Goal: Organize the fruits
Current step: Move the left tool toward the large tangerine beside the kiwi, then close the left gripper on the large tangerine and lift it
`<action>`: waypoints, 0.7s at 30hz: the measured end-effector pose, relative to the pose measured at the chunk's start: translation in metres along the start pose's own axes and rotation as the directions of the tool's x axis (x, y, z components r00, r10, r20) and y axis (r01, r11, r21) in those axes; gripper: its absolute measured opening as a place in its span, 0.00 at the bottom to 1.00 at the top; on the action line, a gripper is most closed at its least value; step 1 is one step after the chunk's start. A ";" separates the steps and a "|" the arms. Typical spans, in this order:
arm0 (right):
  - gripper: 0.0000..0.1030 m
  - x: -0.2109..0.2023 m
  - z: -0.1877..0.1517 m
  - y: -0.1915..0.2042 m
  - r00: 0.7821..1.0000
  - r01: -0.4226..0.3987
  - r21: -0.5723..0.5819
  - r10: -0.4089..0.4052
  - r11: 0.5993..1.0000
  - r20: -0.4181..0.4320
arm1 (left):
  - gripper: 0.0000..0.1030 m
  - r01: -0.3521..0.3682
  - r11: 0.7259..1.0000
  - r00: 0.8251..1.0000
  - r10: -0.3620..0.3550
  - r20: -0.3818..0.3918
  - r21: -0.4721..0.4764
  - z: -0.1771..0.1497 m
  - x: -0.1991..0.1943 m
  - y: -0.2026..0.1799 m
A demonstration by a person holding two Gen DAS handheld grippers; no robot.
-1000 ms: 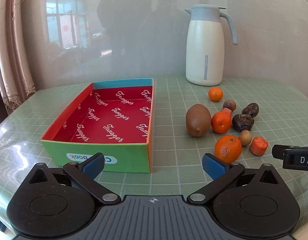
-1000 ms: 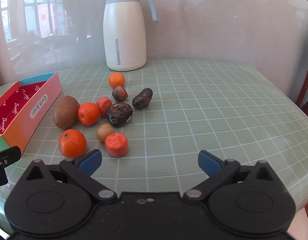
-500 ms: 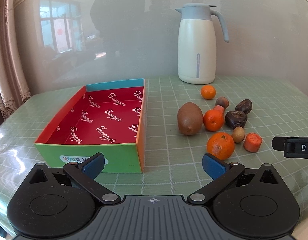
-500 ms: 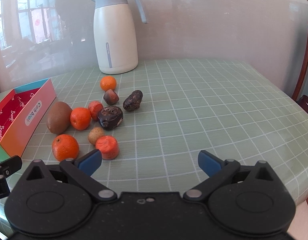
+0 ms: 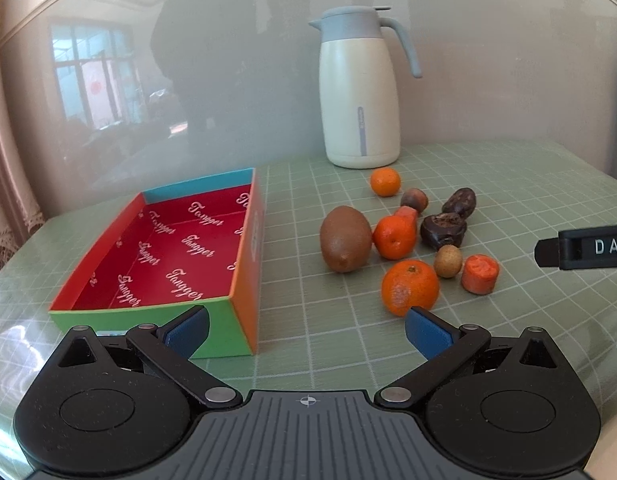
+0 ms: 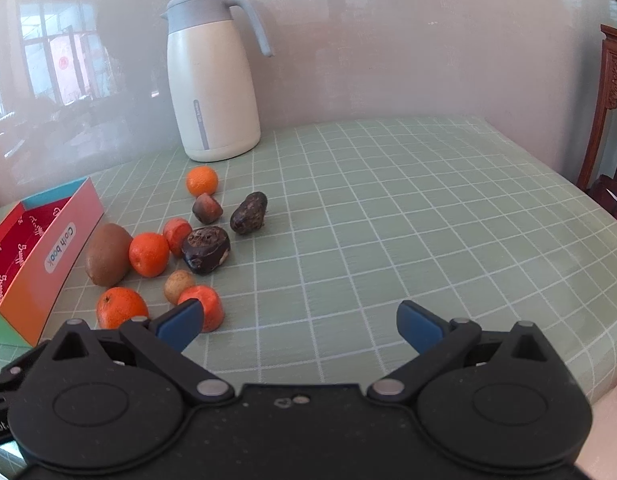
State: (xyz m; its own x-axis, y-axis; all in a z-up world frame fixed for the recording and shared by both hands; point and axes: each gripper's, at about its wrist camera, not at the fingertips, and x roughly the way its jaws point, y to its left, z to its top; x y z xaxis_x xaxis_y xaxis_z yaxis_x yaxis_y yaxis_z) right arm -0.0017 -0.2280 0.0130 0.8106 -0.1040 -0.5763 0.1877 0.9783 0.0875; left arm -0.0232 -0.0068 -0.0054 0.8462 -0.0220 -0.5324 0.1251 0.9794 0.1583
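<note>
A pile of fruit lies on the green checked tablecloth: a brown kiwi [image 5: 345, 239], three mandarins [image 5: 410, 287], two dark wrinkled fruits [image 5: 443, 230], a small tan round fruit [image 5: 448, 261] and an orange chunk [image 5: 479, 274]. Left of the pile stands an empty box with a red lining [image 5: 176, 254]. My left gripper [image 5: 306, 330] is open, low over the table between the box and the pile. My right gripper [image 6: 298, 324] is open too, right of the pile; its left finger overlaps the orange chunk [image 6: 204, 306] in view. The kiwi [image 6: 107, 254] and the box [image 6: 36, 256] appear at the left.
A cream thermos jug with a grey lid [image 5: 360, 92] stands at the back by the wall, behind the fruit. The right gripper's side [image 5: 584, 247] shows at the left wrist view's right edge. A wooden chair [image 6: 612, 120] stands beyond the table's right edge.
Both grippers have drifted and turned: the box and fruit shifted rightward in both wrist views. Both stay open, and no fruit has moved.
</note>
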 end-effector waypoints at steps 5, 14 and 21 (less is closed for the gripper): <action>1.00 -0.004 0.003 -0.015 1.000 0.012 0.051 -0.013 0.999 0.019 | 1.00 0.021 0.999 1.000 -0.022 0.007 0.041 0.000 0.001 -0.010; 1.00 -0.012 0.007 -0.042 0.997 0.031 0.143 -0.040 0.989 0.060 | 1.00 0.039 0.990 0.998 -0.045 0.043 0.138 0.002 0.002 -0.027; 1.00 -0.019 0.008 -0.054 0.994 0.038 0.172 -0.055 0.984 0.094 | 1.00 0.086 0.978 0.995 -0.093 0.031 0.192 0.003 0.010 -0.042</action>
State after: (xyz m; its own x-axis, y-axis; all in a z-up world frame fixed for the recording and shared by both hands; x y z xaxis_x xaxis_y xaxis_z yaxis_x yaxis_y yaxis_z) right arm -0.0227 -0.2807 0.0256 0.8477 -0.1738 -0.5013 0.3109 0.9283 0.2038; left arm -0.0189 -0.0491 -0.0152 0.8465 -0.1194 -0.5189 0.2941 0.9172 0.2687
